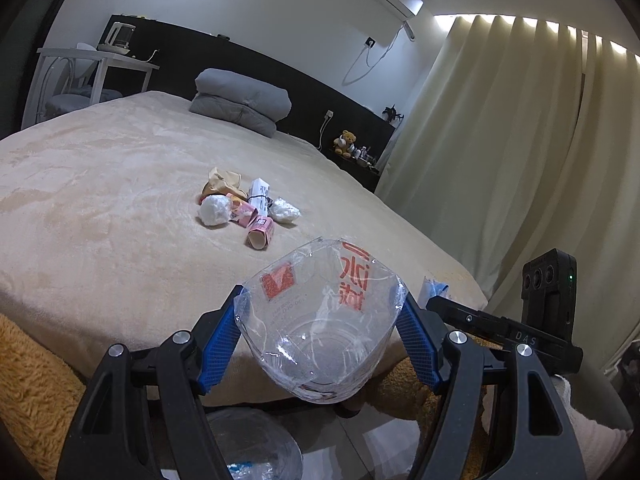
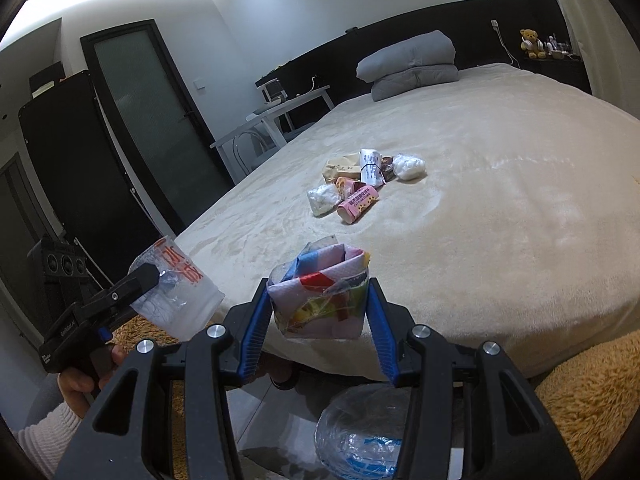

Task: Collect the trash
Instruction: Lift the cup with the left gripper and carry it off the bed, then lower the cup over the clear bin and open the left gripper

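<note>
Left hand-held gripper point(image 1: 322, 308): blue pads pinching clear cup point(image 1: 320, 324) with red print, mouth tilted toward bed point(image 1: 100, 200), held above bed's near edge. Right hand-held gripper point(image 2: 320, 300): pads pinching crumpled multicoloured wrapper point(image 2: 320, 292), also above near edge. Left unit and cup point(image 2: 176, 292) visible at left in right wrist view, gripped by a hand point(image 2: 80, 376) in a pale sleeve. Trash pile point(image 1: 246, 206) mid-bed, well apart from both grippers: two white wads, pink carton, white packet, tan paper, all touching or just beside one another. Clear bag point(image 2: 360, 432) with blue print below on floor, under the grippers. Folded grey duvet point(image 1: 240, 100) at headboard. Teddy point(image 1: 346, 142) on far nightstand.
</note>
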A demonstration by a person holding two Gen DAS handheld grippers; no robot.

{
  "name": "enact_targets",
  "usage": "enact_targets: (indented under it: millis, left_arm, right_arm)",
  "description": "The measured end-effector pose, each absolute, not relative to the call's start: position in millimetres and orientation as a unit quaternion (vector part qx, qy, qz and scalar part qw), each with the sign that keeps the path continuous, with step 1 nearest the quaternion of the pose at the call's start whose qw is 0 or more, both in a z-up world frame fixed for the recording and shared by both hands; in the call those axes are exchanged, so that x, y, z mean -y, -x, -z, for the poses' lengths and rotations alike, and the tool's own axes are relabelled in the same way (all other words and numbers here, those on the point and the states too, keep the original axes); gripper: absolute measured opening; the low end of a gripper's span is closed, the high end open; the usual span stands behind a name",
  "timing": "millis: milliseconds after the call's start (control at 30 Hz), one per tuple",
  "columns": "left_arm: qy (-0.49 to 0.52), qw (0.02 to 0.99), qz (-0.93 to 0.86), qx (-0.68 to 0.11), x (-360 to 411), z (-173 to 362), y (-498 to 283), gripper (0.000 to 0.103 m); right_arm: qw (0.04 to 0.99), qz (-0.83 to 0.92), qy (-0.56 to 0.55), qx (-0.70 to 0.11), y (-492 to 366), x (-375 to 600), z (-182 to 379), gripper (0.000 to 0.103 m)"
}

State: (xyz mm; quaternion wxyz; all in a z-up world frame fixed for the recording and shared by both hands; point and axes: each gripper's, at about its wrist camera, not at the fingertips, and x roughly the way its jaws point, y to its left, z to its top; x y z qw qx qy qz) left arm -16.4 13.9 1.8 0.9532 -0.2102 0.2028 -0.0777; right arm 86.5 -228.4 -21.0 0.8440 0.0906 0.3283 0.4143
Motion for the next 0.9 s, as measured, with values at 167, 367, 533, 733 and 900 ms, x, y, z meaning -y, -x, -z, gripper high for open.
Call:
enact_targets:
  millis: [167, 367, 533, 733, 900]
  left_arm:
    - [0.21, 0.944, 0.058, -0.249, -8, 11, 13, 0.071]
    - [0.212, 0.931, 0.058, -0.292, -6, 30, 6, 0.071]
    - [0.238, 0.913, 0.066, -0.323, -2, 53, 2, 0.071]
    - [0.227, 0.896, 0.045, -0.379, 6, 77, -16, 0.071]
    - [0.244, 0.869, 0.031, -0.43, 5, 102, -29, 0.071]
  right_arm:
    - [0.83, -0.399, -0.116, -0.373, -88, 231, 34, 0.047]
    - [0.819, -0.38, -0.122, -0.412, -86, 230, 52, 0.047]
    - [0.805, -0.37, -0.107, -0.451, -88, 220, 74, 0.047]
    - [0.783, -0.342, -0.099, -0.51, -100, 208, 104, 0.047]
    - [0.756, -0.315, -0.1, -0.565, -112, 201, 134, 0.047]
